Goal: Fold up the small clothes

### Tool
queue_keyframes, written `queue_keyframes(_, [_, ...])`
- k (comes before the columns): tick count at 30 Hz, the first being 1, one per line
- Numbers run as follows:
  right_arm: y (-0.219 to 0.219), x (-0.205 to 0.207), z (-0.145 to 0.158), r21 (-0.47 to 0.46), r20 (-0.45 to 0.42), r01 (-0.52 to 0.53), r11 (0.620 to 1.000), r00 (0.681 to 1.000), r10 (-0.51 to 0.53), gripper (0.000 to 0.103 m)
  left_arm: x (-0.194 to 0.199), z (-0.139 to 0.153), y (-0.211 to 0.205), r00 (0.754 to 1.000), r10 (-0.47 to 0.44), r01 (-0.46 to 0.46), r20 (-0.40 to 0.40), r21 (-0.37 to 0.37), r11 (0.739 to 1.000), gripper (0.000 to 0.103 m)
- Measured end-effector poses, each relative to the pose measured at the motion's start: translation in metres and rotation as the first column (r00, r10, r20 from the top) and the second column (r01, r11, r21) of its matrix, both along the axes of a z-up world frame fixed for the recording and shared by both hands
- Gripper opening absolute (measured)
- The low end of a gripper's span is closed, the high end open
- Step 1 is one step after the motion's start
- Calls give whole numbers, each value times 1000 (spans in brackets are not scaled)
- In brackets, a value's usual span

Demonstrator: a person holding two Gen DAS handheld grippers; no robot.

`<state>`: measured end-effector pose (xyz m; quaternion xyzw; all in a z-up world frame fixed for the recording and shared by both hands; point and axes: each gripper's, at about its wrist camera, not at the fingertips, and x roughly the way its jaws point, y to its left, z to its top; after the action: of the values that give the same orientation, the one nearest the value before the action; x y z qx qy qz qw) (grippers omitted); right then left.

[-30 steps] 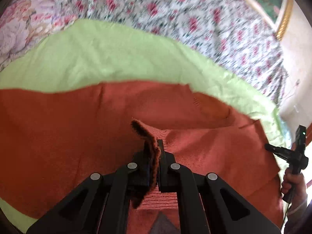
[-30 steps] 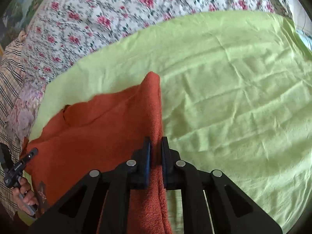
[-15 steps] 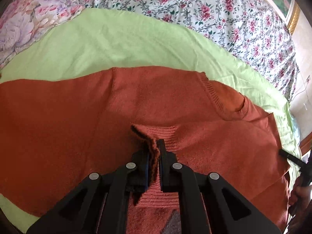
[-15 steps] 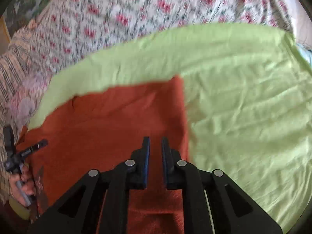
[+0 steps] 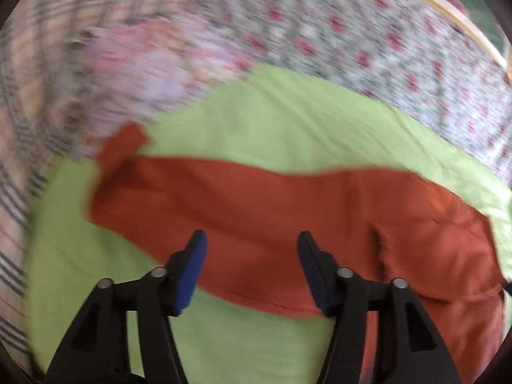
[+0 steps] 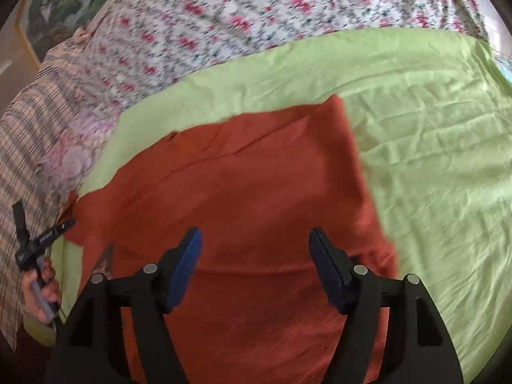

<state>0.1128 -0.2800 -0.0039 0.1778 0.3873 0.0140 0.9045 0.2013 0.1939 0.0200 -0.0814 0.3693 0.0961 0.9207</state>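
The left gripper [image 5: 251, 240] was seen with its jaws spread wide, having just been opening, and nothing was held between them; the blue pads [image 5: 188, 275] stood clear of the cloth. In the blurred left wrist view the rust-orange sweater [image 5: 288, 211] was laid across the middle of the frame, from a narrow end at the centre left to a broader, creased part at the lower right. It was spread on a light green sheet [image 5: 272, 121], which filled the lower left and the band above the garment. A floral bedspread [image 5: 368, 38] was seen along the upper right, and a plaid cloth [image 5: 48, 64] at the upper left, both smeared by motion.

The right gripper [image 6: 254, 240] was likewise seen spread apart, its jaws having just been opening, with no fabric pinched; the sweater [image 6: 249, 192] lay flat beneath and beyond the fingers, filling the lower centre of that frame. Its right edge ran down from a corner in the upper centre, and the green sheet [image 6: 432, 160] was bare to the right of it. At the far left edge a hand [image 6: 40, 291] was seen gripping the handle of the other gripper, just beside the sweater's left end.
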Motion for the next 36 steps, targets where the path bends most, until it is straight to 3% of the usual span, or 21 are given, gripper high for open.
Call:
queue_keyframes(4, [23,-12,-14,19,-32,-49,999,998,49,71,16,9,73,986,165,-165,-4,77,983,76])
queue_keyframes(7, [32,-13,-22,42,-54,-61,997,997,63,71,39,1,116,967,250,-244,-44,119,962,76])
queue_keyframes(14, [39,-16,-29,71,-86,-71,995,993,77,71,93,-43,163,962,216,-226,-168,-40,973,75])
queue_keyframes(15, [39,-16,-29,78,-87,-73,994,993,79,71,98,-48,168,959,223,-234,-174,-46,971,60])
queue_keyframes(16, [39,-15,-29,88,-87,-75,993,993,83,71,102,-52,172,956,232,-244,-179,-46,969,34])
queue_keyframes(17, [38,-15,-29,99,-86,-76,992,993,85,71,104,-54,175,953,241,-254,-181,-51,966,21])
queue_keyframes(19, [39,-15,-28,103,-84,-72,992,993,81,71,98,-52,178,959,242,-256,-148,-84,963,9])
queue_keyframes(20, [39,-15,-27,104,-81,-72,992,993,80,71,93,-48,177,963,239,-252,-126,-98,963,8])
queue_keyframes(26, [41,-18,-29,137,-66,-69,988,995,78,71,61,-6,126,989,146,-140,27,-147,979,6])
queue_keyframes(29, [41,-19,-28,147,-55,-71,987,995,80,71,47,12,74,993,52,-34,102,-170,985,6])
queue_keyframes(33, [39,-27,-24,157,-35,-62,986,997,69,71,40,24,-8,979,-104,139,175,-205,969,6])
queue_keyframes(36, [30,-37,-21,160,-22,-41,986,999,45,71,44,25,-83,949,-246,286,196,-216,934,6])
